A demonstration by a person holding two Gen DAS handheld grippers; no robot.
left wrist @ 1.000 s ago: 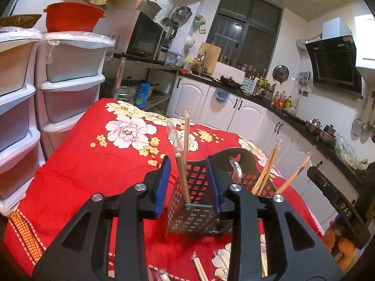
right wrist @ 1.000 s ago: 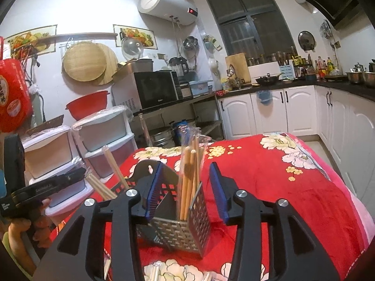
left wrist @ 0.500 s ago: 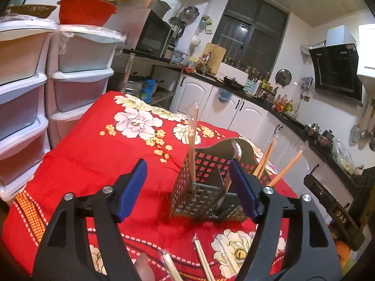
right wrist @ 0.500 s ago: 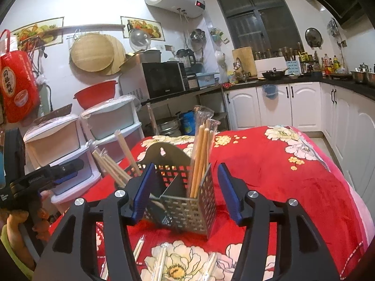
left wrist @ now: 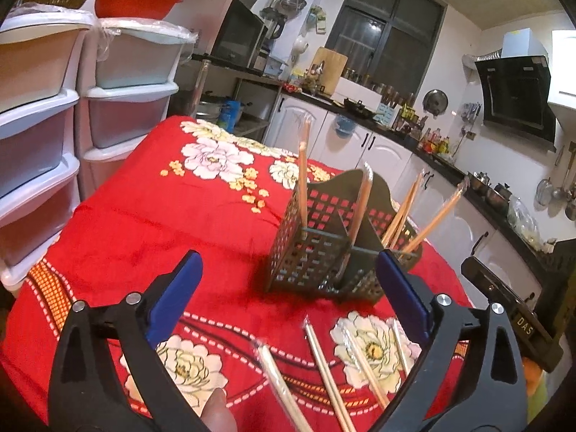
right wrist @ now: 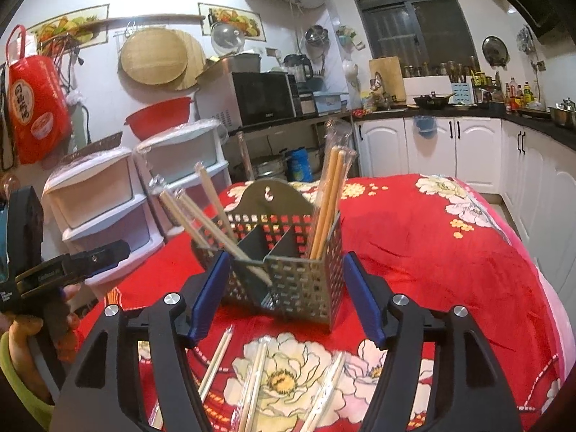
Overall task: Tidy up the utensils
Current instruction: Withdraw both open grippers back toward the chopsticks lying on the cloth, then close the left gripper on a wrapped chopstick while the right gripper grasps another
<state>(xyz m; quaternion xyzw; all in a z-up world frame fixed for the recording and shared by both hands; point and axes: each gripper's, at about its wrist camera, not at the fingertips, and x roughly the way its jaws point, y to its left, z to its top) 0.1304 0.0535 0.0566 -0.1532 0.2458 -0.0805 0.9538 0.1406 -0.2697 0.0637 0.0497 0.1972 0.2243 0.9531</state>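
Observation:
A perforated metal utensil holder with three compartments stands on the red floral tablecloth; it also shows in the right wrist view. Wrapped chopsticks stand in it: one pair upright in the left compartment, others leaning out. Several wrapped chopsticks lie loose on the cloth in front, also in the right wrist view. My left gripper is open and empty, short of the holder. My right gripper is open and empty, just before the holder.
White plastic drawer units stand left of the table. Kitchen counter and white cabinets run behind. The other gripper and hand show at the left edge of the right wrist view.
My left gripper let go of the chopsticks in the left compartment, opened wide and drew back. My right gripper also opened wider and drew back from the holder.

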